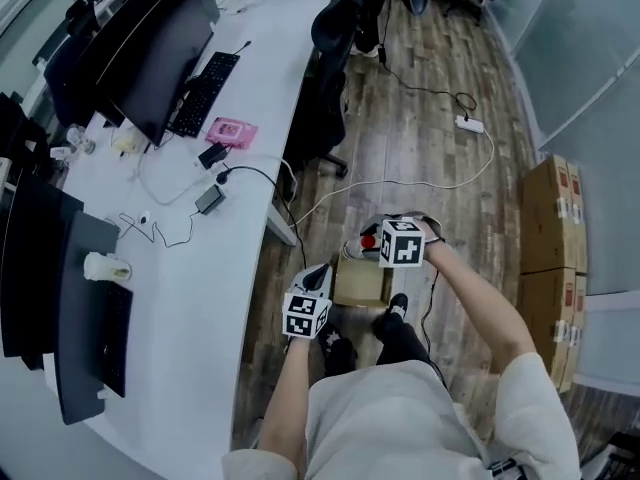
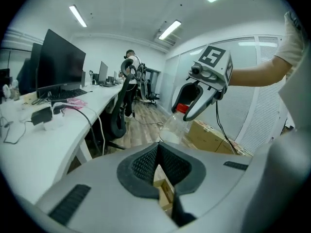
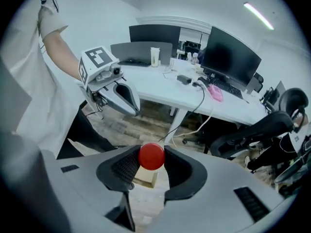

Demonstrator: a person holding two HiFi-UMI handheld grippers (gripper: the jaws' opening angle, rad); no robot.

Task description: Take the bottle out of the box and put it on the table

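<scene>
A clear bottle with a red cap [image 1: 368, 240] hangs in the air over a small open cardboard box [image 1: 360, 282] on the wooden floor by the person's feet. My right gripper [image 1: 385, 246] is shut on the bottle's neck; in the right gripper view the red cap [image 3: 151, 158] sits squeezed between the two pads. The left gripper view shows the bottle's clear body [image 2: 171, 129] dangling below that gripper [image 2: 194, 111]. My left gripper [image 1: 312, 286] hovers left of the box, its pads closed together at the tips [image 2: 158, 152] with nothing between them.
A long white desk [image 1: 262, 98] runs along the left with monitors [image 1: 160, 58], keyboards, cables and a pink item [image 1: 231, 131]. A black office chair [image 1: 325, 98] stands at it. Stacked cardboard cartons [image 1: 555, 228] line the right wall. A power strip [image 1: 470, 124] lies on the floor.
</scene>
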